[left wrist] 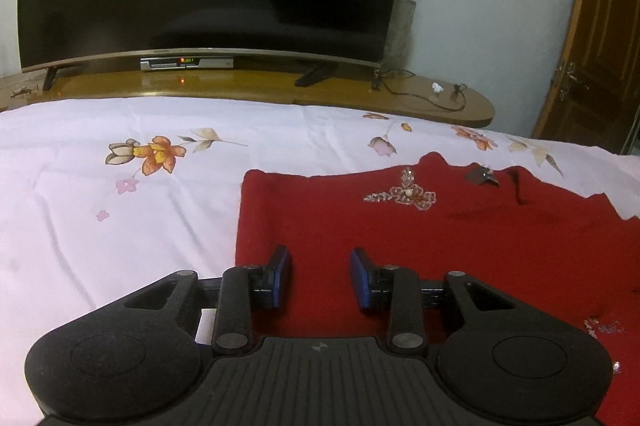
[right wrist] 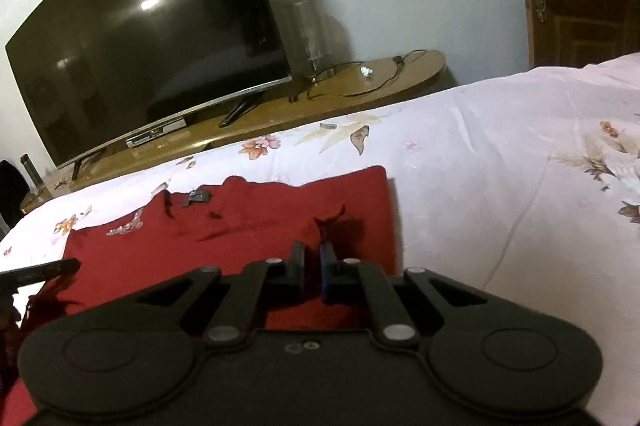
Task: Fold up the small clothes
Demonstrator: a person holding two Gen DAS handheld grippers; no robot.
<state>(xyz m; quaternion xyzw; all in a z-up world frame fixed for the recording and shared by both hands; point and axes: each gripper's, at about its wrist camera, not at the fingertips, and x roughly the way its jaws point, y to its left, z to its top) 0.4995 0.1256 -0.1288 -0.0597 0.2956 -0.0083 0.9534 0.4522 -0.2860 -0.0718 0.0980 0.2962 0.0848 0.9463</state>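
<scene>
A red garment (left wrist: 400, 234) lies spread flat on the bed (left wrist: 100, 206), its beaded decoration (left wrist: 404, 195) well ahead of the left tool (left wrist: 320, 266). That tool is released, its blue pads apart with bare red cloth showing between them, and it sits over the near left part of the garment, the cloth's left edge just off to its left.

The right tool (right wrist: 311, 262) is over the right side of the garment, whose right edge runs just beside it. Its fingers are nearly together, and a small peak of red cloth rises just ahead of the tips, so it looks clenched on a pinch of fabric, though I can't be sure the cloth is truly caught.

To me the folding is at an early stage: the garment is still laid out whole. The next move seems to call for the left tool to close on its own side, so both can carry cloth over together.
</scene>
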